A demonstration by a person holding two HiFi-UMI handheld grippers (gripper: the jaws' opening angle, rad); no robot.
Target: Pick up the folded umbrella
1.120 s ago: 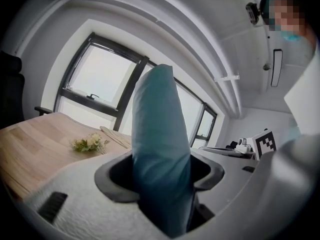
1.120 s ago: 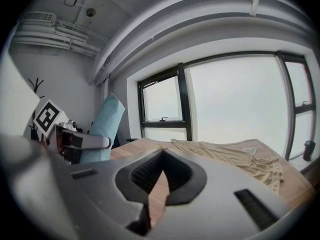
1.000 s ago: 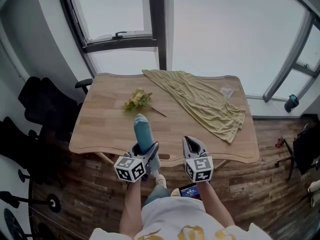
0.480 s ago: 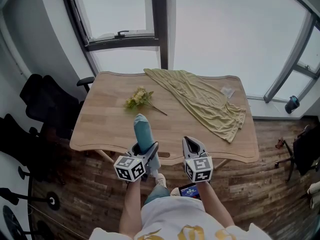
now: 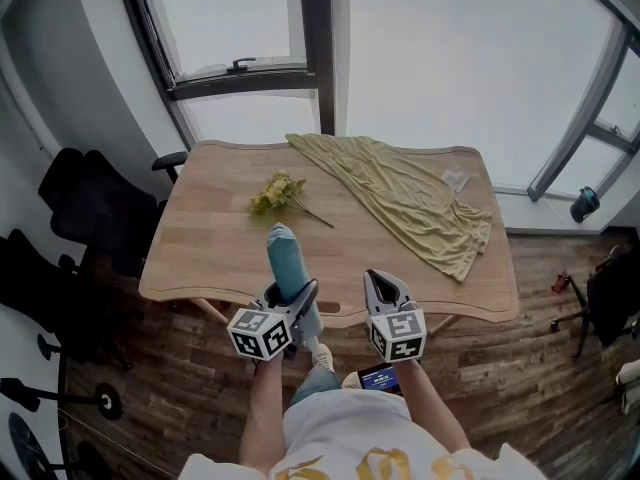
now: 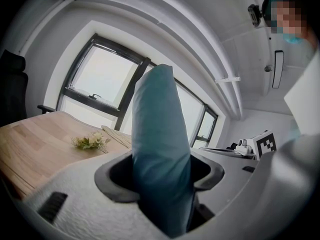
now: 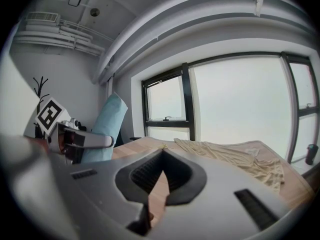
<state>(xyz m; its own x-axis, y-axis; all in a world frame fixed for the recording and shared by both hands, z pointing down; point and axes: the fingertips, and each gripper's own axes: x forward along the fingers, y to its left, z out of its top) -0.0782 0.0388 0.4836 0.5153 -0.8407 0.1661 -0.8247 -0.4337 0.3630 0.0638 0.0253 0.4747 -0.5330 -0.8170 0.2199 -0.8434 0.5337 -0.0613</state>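
L gripper [image 5: 292, 303] clamped on folded umbrella [image 5: 284, 260]. I grip it near one end, so most of it juts fwd, clear above table [image 5: 200, 258] front edge. R gripper [image 5: 385, 286] jaws together, empty, parked alongside as spare. Pick looks done, I reckon.

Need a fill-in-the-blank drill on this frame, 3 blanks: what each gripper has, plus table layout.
1. The left gripper is shut on a teal folded ___.
2. The right gripper holds ___.
3. In the head view, the flowers lie on the table to the ___ of the yellow cloth.
Missing words: umbrella; nothing; left.
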